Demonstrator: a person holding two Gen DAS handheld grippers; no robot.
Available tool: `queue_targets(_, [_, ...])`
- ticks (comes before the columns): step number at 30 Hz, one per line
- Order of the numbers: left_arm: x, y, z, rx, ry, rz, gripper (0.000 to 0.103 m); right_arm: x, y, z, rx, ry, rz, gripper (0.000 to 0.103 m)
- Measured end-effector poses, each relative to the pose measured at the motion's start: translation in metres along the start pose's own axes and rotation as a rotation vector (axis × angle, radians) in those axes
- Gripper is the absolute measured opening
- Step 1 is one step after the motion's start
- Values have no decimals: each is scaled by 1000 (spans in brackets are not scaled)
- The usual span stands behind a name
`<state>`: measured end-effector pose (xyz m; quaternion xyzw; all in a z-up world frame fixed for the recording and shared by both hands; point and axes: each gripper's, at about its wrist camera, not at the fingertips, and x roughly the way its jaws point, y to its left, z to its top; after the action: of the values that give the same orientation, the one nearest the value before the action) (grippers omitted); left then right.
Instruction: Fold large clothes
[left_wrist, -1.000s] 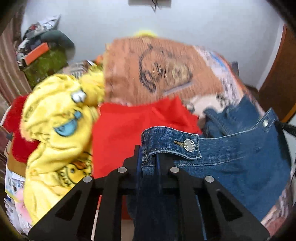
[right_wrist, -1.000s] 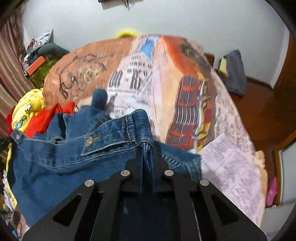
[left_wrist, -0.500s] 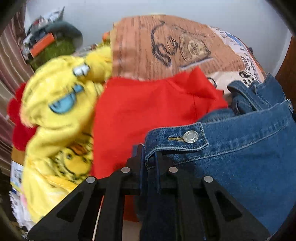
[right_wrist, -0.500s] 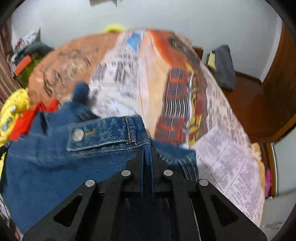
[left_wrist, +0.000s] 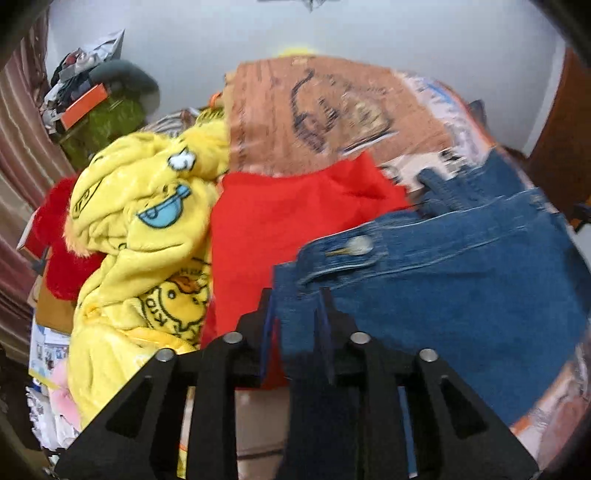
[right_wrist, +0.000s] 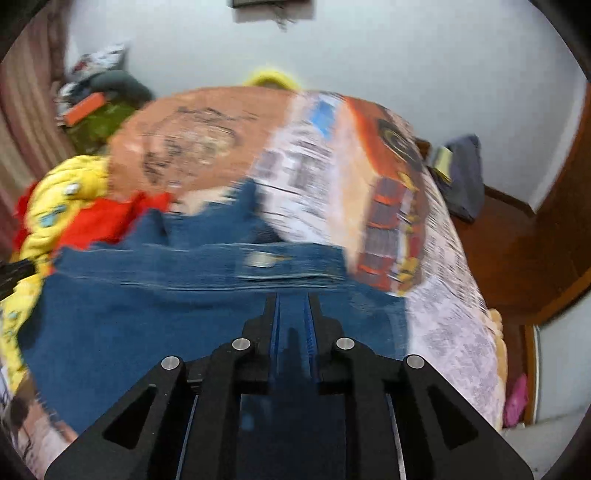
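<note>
A pair of blue jeans (left_wrist: 461, 295) lies spread over the printed bedspread (left_wrist: 332, 110), its waistband with a metal button (left_wrist: 356, 245) nearest me. My left gripper (left_wrist: 295, 306) is shut on the left end of the waistband. My right gripper (right_wrist: 291, 306) is shut on the right end of the jeans (right_wrist: 166, 314) waistband. The denim between them is stretched flat. Both now views are blurred by motion.
A red garment (left_wrist: 288, 221) and a yellow cartoon blanket (left_wrist: 147, 240) are heaped left of the jeans. Cluttered shelves (left_wrist: 92, 107) stand at the far left. A dark bag (right_wrist: 461, 173) sits on the wooden floor (right_wrist: 517, 251) right of the bed.
Both grippers have moved with the jeans still held. The waistband is pulled straighter and flatter than a second ago, and the views have shifted over the bed.
</note>
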<state>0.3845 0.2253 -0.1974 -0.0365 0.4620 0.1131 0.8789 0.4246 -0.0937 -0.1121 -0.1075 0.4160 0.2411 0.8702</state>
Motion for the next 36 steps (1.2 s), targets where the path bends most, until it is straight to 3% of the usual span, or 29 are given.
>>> queue_targets(2, [-13, -13, -2, 11, -26, -47, 51, -2, 25, -1, -32, -14, 56, 30])
queue_targets(5, [-24, -33, -8, 32, -48, -103, 62, 1, 61, -8, -74, -28, 120, 40])
queue_targets(9, [-12, -58, -15, 31, -22, -143, 70, 22, 97, -20, -132, 27, 167, 48])
queue_targets(14, [27, -76, -32, 28, 76, -151, 72, 55, 116, -40, -212, 128, 114, 61])
queue_targets(15, [36, -77, -38, 32, 97, -146, 72, 58, 115, -44, -219, 133, 102, 65])
queue_targets(18, [34, -76, -50, 50, 44, -144, 77, 56, 98, -47, -183, 117, 112, 86])
queue_targets(20, [31, -73, -54, 63, 29, -101, 86, 54, 84, -47, -138, 119, 161, 86])
queue_targets(22, [30, -64, -59, 58, 31, -92, 87, 50, 73, -48, -97, 119, 188, 86])
queue_targets(28, [22, -30, -76, 6, 40, -47, 90, 36, 36, -64, -64, 94, 8, 86])
queue_targets(29, [21, -24, -80, -4, 41, -33, 90, 33, 30, -67, -69, 89, 19, 86])
queue_targets(31, [17, -12, -85, -39, 41, -58, 92, 26, 17, -73, -61, 79, -56, 86])
queue_targets(36, [6, 15, -103, -102, 47, 39, 92, 4, -23, -90, 40, 70, -82, 86])
